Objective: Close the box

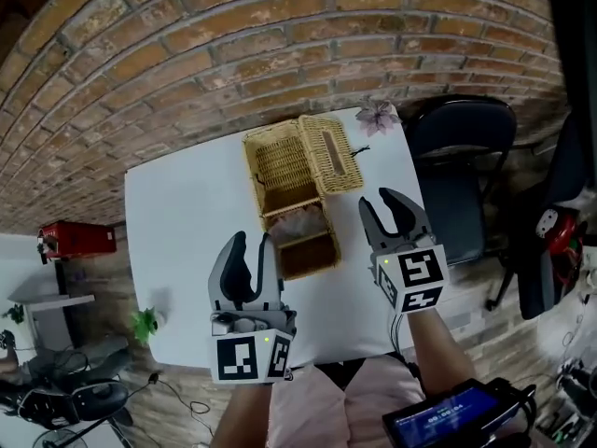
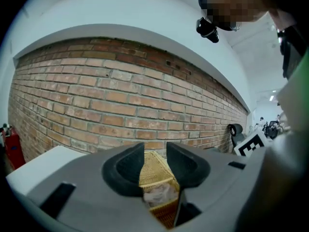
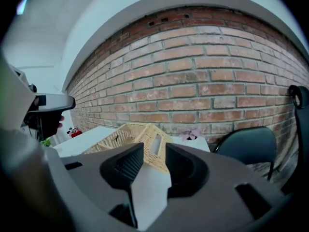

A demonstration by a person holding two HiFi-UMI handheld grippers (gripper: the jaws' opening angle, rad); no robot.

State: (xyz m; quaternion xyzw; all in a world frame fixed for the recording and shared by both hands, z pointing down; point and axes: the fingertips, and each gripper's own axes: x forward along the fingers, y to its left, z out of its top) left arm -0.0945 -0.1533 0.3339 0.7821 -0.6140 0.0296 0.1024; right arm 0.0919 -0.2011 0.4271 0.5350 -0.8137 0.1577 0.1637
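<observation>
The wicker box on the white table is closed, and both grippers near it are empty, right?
No: the wicker box is open, lid swung back, as the head view shows. It does sit on the white table, and the left gripper and right gripper near it are empty.

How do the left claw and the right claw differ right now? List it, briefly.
The left claw sits at the left of the wicker box. The right claw sits at its right, farther from the person. The left claw looks into the box's open end, while the right claw faces the slotted lid. Both are open and hold nothing.
</observation>
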